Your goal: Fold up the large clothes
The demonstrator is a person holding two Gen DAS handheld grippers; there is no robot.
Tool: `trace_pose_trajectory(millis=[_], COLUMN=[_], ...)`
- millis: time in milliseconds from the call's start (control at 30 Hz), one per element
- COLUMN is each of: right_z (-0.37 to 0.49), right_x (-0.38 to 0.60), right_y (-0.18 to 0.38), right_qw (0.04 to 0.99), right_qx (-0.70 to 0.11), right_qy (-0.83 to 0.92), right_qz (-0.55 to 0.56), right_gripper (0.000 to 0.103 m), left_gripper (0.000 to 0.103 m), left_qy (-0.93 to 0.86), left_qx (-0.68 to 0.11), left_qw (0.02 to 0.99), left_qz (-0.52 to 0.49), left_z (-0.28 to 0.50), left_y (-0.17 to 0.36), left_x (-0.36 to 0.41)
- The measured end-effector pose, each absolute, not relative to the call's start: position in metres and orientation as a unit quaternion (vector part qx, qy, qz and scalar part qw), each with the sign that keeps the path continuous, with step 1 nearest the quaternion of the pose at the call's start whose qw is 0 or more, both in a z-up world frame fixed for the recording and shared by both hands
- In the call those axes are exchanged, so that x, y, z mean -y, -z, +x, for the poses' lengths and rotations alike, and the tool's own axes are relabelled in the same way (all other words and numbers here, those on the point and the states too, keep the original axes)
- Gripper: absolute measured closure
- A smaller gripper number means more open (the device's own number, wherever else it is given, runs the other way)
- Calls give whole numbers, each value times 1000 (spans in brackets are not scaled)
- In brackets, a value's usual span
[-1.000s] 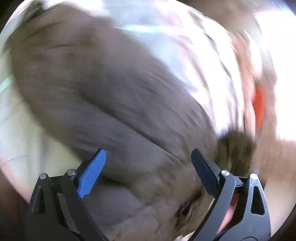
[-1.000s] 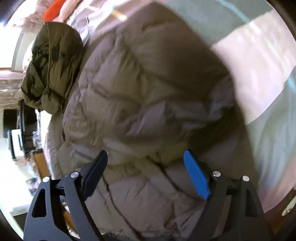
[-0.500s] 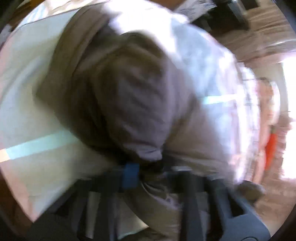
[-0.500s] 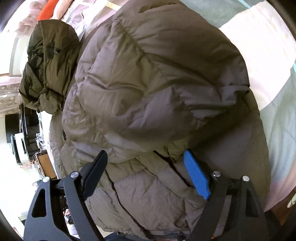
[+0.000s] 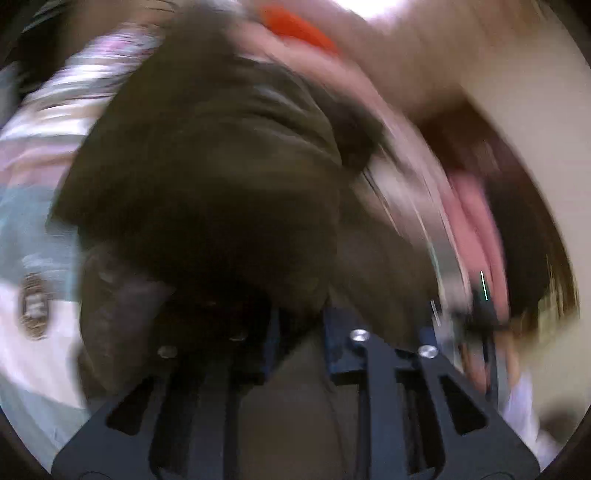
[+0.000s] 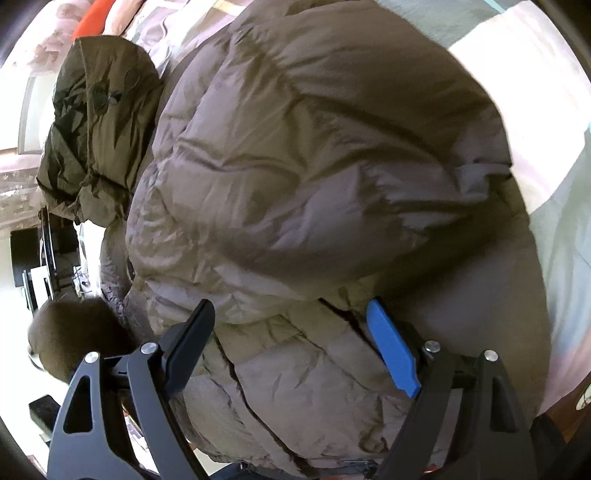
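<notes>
A large brown puffer jacket (image 6: pixel 314 177) lies bunched on a bed with a pastel striped sheet (image 6: pixel 532 122). Its olive-green hood (image 6: pixel 96 122) lies at the upper left. My right gripper (image 6: pixel 291 332) is open, its jaws wide apart just above the jacket's lower quilted part. In the blurred left wrist view my left gripper (image 5: pixel 299 332) is shut on a fold of the same jacket (image 5: pixel 207 177), which hangs dark in front of the camera.
An orange item (image 6: pixel 90 16) and pink bedding lie at the far end of the bed; the orange item also shows in the left wrist view (image 5: pixel 295 26). Furniture and dark equipment (image 6: pixel 40 258) stand beyond the bed's left edge.
My left gripper went from open to shut on the jacket and swung with it, turning the view toward the bed's far end. The right gripper stayed open and moved only a little.
</notes>
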State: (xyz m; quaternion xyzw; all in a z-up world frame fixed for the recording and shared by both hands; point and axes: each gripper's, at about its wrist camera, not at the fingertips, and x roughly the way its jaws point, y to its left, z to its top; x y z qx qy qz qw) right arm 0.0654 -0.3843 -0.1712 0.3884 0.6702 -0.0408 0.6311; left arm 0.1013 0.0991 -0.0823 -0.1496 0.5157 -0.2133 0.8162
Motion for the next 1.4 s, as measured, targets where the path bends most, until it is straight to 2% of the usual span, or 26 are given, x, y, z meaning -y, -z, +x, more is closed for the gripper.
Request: trace_pose_trajectory(millis=[33,67,100,233,333,467,633,700,733,767,800,867,1033,1100,1233,1300,1333,1367,1400], right_z=[66,67,68,73,76,83,88,89,91,93,95,97,106,110,124,137,144,148,152], right_x=[383,382,381,376,370,344,291,271,259,250,241,231,214,216,235,242,245,252,264], right_y=[171,171,170,163,157,151,164,162,157,153,145,126,42,26,31,51,63,74,86], right_qw=[631,632,635,649,659,671,660,672,684,693,706,735,864,888,879,874,866,855,836], right_qx=[-670,-668,-664,-645,-631,-634,-670,-670,-670,-668,-656,-622,-442,-397,-388,-428,-448,-468,-490], right_qy=[38,35,32,7,-9,-47,-102,-116,-122,-131,-141,-157,-175,-165,-156,-101,-84,-66,-44], right_qz=[389,391,393,402,408,382,323,293,260,237,224,220,165,164,230,205,205,213,242], right_gripper=[18,18,18,15,13,13,15,53,90,95,96,97,97,97,95,88,77,62,53], left_gripper=[66,42,26,20,18,18,18,18,18,18,18,18,18,18,17,16,16,16,15], left_qy=[223,225,224,206,117,-19,-63,-79,-86,-92,-97,-106,-129,-129,-108,-96,-90,-82,-76], left_qx=[-525,-525,-518,-507,-546,-639,-661,-657,-654,-651,-649,-647,-625,-609,-593,-594,-594,-597,-600], left_qw=[812,815,821,828,815,735,696,698,701,704,707,707,716,724,736,738,738,736,735], left_qz=[-123,-96,-86,-122,-155,-227,-272,-272,-271,-268,-264,-263,-284,-297,-308,-306,-307,-308,-309], left_z=[98,95,100,98,111,111,102,101,100,98,97,95,84,80,79,81,81,88,90], left_y=[83,81,78,72,102,162,190,190,188,189,188,188,178,169,161,158,158,160,162], left_x=[-80,-65,-61,-77,-112,-170,-209,-220,-225,-228,-231,-235,-254,-260,-262,-261,-260,-250,-246])
